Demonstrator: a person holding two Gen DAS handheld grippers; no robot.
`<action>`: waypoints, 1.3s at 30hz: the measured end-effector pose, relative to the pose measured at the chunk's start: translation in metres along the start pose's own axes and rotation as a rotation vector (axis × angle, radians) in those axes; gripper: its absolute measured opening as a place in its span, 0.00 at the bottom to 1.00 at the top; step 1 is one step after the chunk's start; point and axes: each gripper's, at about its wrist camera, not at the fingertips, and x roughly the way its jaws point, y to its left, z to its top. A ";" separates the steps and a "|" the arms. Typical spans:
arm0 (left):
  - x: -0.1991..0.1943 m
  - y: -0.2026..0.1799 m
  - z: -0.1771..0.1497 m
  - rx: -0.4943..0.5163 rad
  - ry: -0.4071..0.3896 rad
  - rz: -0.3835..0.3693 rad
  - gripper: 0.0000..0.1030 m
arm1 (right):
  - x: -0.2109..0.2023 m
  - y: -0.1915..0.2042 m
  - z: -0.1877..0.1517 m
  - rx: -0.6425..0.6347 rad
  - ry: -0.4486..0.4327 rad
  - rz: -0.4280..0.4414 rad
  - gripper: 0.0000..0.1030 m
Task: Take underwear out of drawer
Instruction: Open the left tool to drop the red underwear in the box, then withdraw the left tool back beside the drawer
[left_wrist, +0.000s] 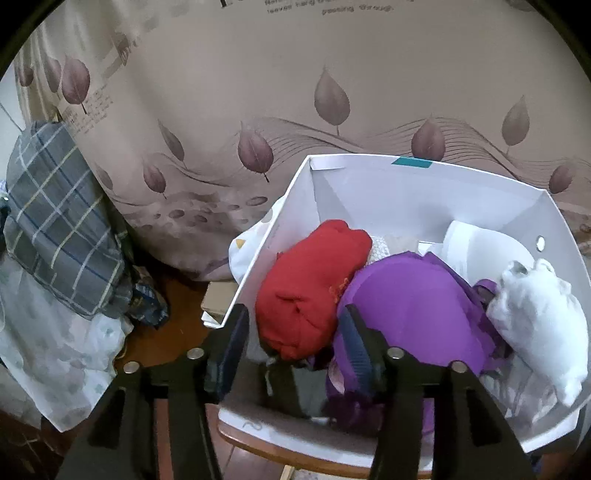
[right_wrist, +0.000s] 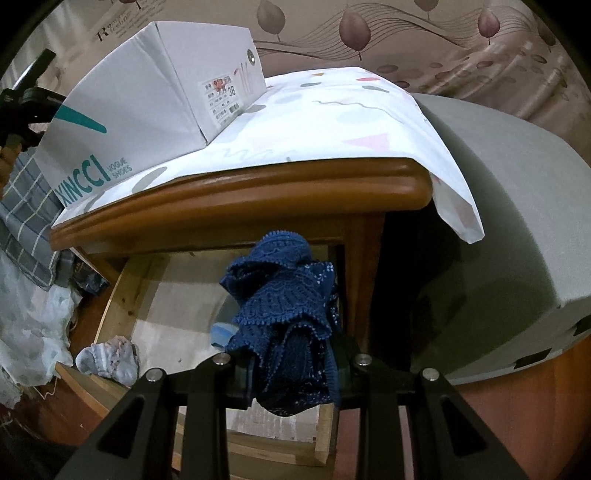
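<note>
Right tongs (right_wrist: 291, 363) are squeezed tight on the blue underwear (right_wrist: 284, 314), just above the open drawer (right_wrist: 110, 306). Left tongs (left_wrist: 295, 343) gape wide, holding nothing, over the box (left_wrist: 424, 184). A loose squeeze might drop the lace back in.

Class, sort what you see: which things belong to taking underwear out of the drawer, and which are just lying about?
Job:
- right gripper
- blue lace underwear it holds
- open drawer
- pale underwear in it

Lying about:
- shoe box
- plaid cloth
- leaf-print curtain
</note>
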 end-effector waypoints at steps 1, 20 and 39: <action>-0.003 0.000 -0.002 0.002 -0.008 0.003 0.51 | 0.000 0.000 0.000 0.000 0.000 0.001 0.27; -0.090 0.023 -0.095 -0.038 -0.302 0.012 0.71 | 0.005 0.012 -0.005 -0.052 -0.008 -0.013 0.27; -0.004 0.029 -0.203 -0.126 -0.025 -0.048 0.75 | 0.025 0.020 -0.014 -0.050 0.032 -0.034 0.27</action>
